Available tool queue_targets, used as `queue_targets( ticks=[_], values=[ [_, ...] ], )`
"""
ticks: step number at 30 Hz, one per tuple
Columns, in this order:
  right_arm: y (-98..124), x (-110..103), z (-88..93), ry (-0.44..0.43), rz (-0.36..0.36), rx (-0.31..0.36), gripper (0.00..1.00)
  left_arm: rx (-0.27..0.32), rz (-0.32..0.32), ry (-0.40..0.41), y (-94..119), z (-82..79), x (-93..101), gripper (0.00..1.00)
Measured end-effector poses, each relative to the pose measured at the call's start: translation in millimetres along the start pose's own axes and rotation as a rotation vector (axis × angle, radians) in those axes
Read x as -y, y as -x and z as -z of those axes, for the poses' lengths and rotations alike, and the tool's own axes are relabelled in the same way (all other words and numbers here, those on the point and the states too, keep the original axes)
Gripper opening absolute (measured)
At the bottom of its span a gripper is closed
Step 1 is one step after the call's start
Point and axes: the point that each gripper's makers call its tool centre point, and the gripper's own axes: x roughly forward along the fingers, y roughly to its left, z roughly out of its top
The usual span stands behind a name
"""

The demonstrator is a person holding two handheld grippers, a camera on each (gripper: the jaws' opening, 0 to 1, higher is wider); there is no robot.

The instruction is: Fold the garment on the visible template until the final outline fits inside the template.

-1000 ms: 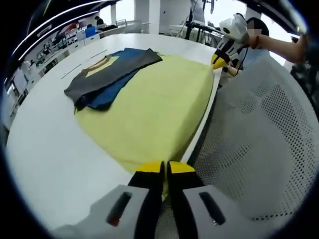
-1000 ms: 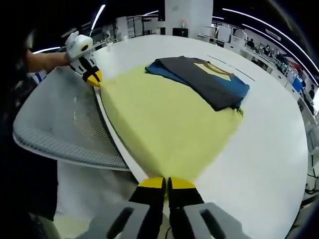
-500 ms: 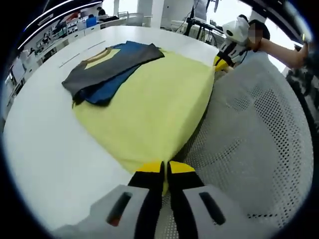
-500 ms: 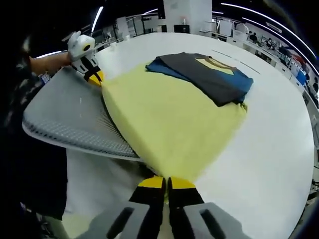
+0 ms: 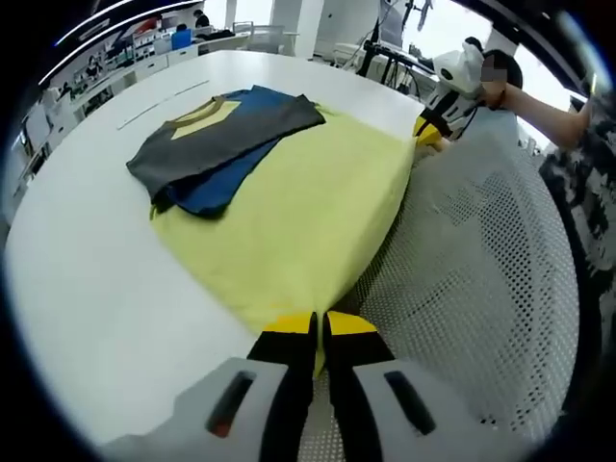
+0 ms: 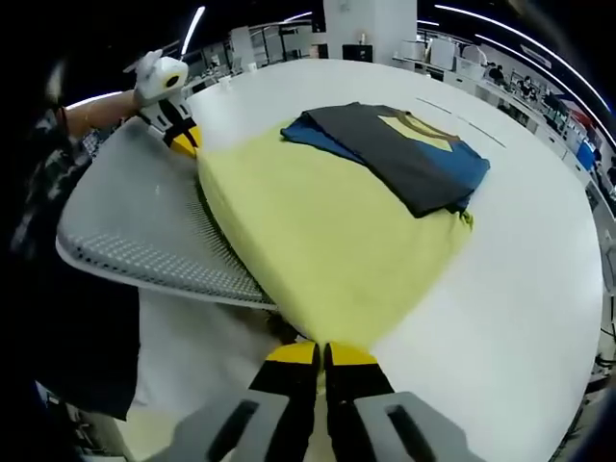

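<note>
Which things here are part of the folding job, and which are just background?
Job: yellow garment; left gripper and right gripper, each shut on a garment corner; white table.
Lying about: folded dark grey and blue shirts; white perforated sheet; distant office furniture.

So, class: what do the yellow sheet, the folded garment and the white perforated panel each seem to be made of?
Yellow sheet: matte woven cloth, drapes smoothly.
Folded garment: soft knit, likely cotton jersey; ribbed collar, limp folds.
White perforated panel: probably stiff mesh plastic or fabric with regular holes; unclear which.
</note>
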Motion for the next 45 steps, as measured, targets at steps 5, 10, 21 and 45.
queue_targets(
  ticks=[5,10,21,45],
  values=[
    [6,13,-16.1,0.003,0.043,0.026,0.00,0.037,-0.056,-0.027,8,-18.5,-14.7,0.00],
    [10,28,-32.0,0.010,0.092,0.047,0.00,0.059,-0.092,-0.051,13,-33.8,-26.3,0.00],
    [16,57,-65.3,0.060,0.154,0.062,0.00,0.100,-0.180,-0.072,22,-65.5,-55.5,0.00],
    [28,129,-143.0,0.045,0.322,0.194,0.00,0.241,-0.440,-0.046,41,-139.4,-132.3,0.00]
  ],
)
